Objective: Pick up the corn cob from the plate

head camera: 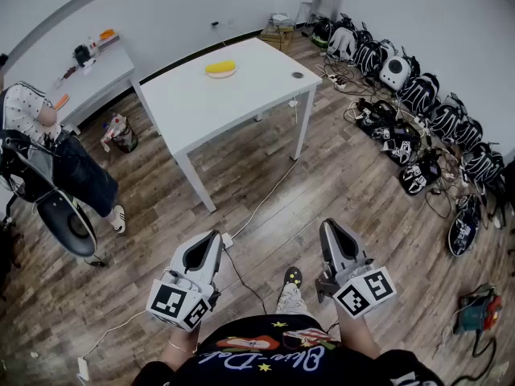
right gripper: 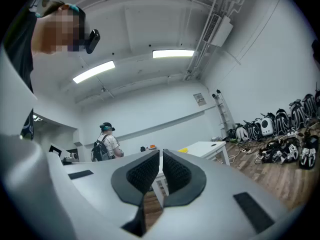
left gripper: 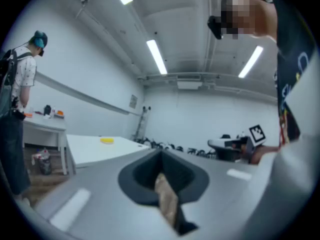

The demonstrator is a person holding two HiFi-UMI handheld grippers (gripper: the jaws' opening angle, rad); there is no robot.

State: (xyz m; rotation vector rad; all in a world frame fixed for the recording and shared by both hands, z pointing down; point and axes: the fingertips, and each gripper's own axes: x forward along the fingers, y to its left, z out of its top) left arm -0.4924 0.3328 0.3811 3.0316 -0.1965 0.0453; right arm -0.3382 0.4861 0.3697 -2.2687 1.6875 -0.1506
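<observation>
Distantly, corn cob (head camera: 220, 66) and plate (head camera: 221, 75) one yellow blur, left gripper (head camera: 215, 236) and right gripper (head camera: 330, 225) jaws together

Ceiling strip lights (left gripper: 156, 56) are lighting everything brightly, evenly; fisheye is bending edges, corners are vignetting, left gripper (left gripper: 161, 159) is blurring close-up.

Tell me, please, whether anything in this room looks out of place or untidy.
Nothing is spilled or toppled. The corn cob lies on its plate on the white table. The only untidiness is on the floor: a white cable trails across it, and packs with tangled leads crowd its right side.
</observation>
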